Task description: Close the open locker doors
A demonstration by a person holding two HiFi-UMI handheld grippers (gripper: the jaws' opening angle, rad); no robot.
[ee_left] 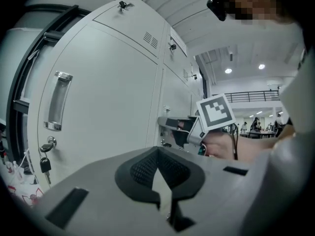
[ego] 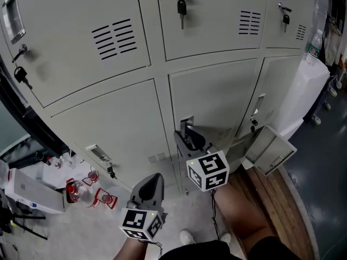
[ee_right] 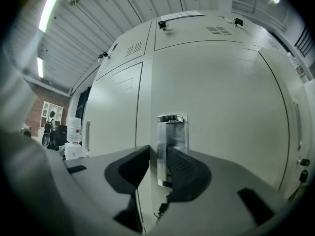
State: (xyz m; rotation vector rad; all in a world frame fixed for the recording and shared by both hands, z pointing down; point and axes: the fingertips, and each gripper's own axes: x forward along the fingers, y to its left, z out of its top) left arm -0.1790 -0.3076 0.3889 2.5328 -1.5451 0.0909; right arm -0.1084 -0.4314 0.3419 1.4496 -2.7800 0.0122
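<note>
Grey locker bank (ego: 124, 107) fills bkgd. R gripper (ee_right: 158, 163): jaws apart, chrome handle (ee_right: 172, 132) of lower-mid door showing in the gap; contact unclear. L gripper (ee_left: 160, 181): jaws together, empty, low by lower-left door. Open door (ego: 269, 149) hangs ajar bottom right, to R gripper's right, apart from both.

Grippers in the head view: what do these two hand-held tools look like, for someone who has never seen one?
The left gripper and the right gripper are both matte grey plastic shells that taper to two jaws lined with dark ribbed pads. Each carries a white cube printed with black square markers. A thin black cable trails from the right one.
</note>
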